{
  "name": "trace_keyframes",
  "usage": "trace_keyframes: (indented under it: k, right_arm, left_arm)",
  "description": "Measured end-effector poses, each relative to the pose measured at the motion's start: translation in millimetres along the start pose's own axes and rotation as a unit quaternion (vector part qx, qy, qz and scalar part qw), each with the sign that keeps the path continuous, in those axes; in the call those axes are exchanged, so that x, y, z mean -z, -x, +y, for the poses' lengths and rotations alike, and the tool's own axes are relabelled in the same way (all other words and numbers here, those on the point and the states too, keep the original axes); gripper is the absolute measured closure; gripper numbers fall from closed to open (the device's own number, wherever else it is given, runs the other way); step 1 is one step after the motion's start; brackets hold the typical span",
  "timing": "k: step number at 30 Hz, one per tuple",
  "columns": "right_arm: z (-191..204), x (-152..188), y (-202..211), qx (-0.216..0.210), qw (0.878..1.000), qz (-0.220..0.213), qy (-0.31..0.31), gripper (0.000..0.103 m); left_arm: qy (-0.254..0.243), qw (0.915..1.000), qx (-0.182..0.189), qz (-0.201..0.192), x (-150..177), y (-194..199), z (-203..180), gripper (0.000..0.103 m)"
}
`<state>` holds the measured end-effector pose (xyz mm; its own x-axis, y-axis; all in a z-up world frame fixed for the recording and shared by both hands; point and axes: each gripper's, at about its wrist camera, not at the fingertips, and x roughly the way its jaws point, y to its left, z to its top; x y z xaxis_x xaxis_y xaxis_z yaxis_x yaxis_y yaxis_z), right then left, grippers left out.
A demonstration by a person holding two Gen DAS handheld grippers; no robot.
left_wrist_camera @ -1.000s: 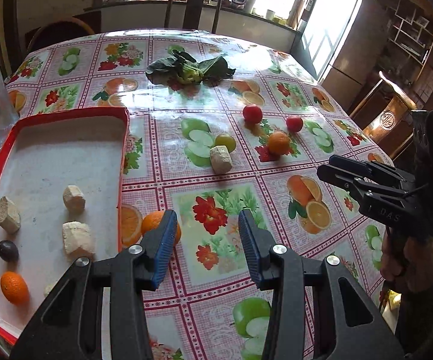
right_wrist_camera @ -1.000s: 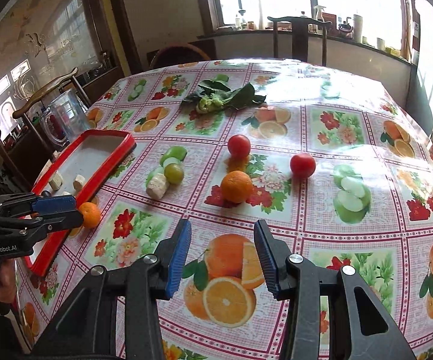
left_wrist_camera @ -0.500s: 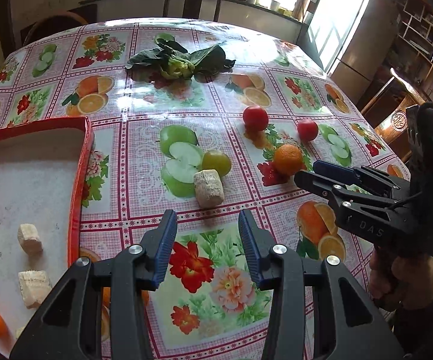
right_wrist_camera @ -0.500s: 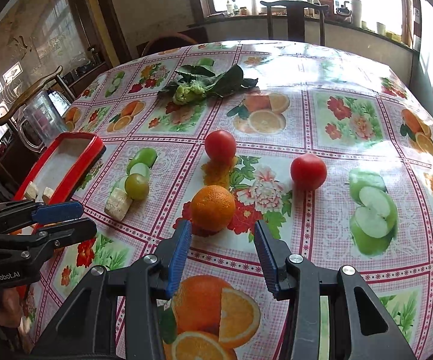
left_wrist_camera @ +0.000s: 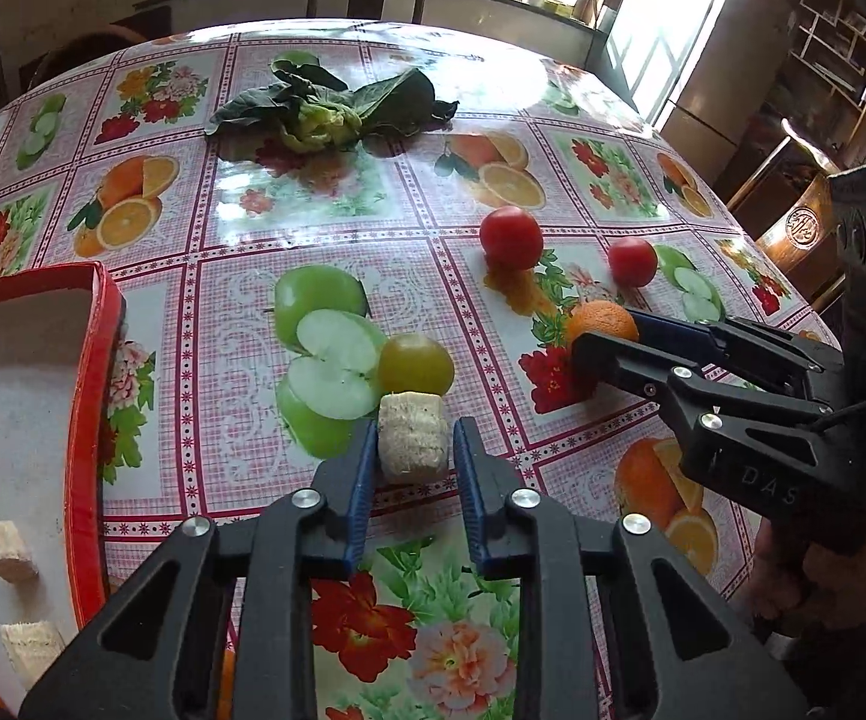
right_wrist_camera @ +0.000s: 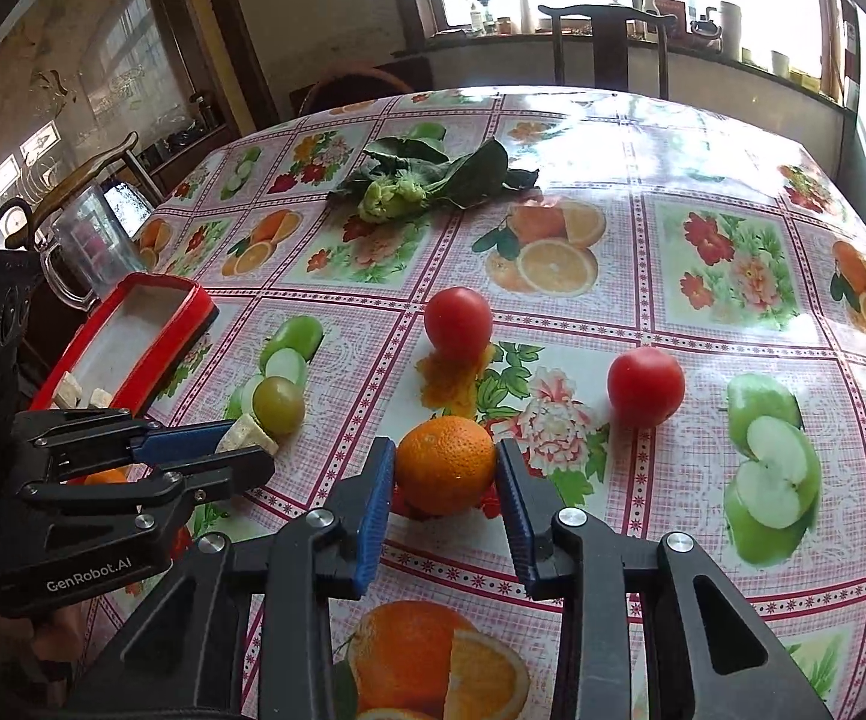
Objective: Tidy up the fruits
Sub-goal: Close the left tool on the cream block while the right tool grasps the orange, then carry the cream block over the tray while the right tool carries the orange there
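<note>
My left gripper (left_wrist_camera: pixel 411 444) is open, its fingers on either side of a pale beige chunk (left_wrist_camera: pixel 412 441) lying on the table, with a green round fruit (left_wrist_camera: pixel 415 363) just beyond it. My right gripper (right_wrist_camera: pixel 445 468) is open around an orange (right_wrist_camera: pixel 446 465), which also shows in the left wrist view (left_wrist_camera: pixel 601 319). Two red tomatoes (right_wrist_camera: pixel 458 319) (right_wrist_camera: pixel 646 386) lie beyond the orange. The red tray (left_wrist_camera: pixel 93 372) at the left holds several pale chunks (left_wrist_camera: pixel 9 549).
A leafy green vegetable (left_wrist_camera: pixel 324 105) lies at the far middle of the table. A clear jug (right_wrist_camera: pixel 87 252) stands beyond the tray. The fruit-printed tablecloth (left_wrist_camera: pixel 324 198) covers the table. A chair (right_wrist_camera: pixel 607 42) stands at the far edge.
Both grippers have moved forward and down. The left one now straddles the pale chunk and the right one now straddles the orange. Both stay open.
</note>
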<state>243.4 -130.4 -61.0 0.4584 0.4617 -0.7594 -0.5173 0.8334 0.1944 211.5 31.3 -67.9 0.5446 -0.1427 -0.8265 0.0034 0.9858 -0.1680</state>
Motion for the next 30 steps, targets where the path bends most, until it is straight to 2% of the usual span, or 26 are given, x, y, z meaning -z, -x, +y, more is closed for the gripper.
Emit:
trace_keyframes:
  k: [13, 30]
  right_arm:
    - [9.4, 14.8, 32.8, -0.01, 1.0, -0.017, -0.005, 0.069]
    - [59.5, 13.3, 49.8, -0.03, 0.999, -0.03, 0.026, 0.069]
  left_arm:
    - [-0.005, 0.9997, 0.0, -0.023, 20.0, 35.6, -2.7, 0.082]
    - [0.012, 0.9978, -0.018, -0.063, 42.2, 93.0, 23.3, 0.082]
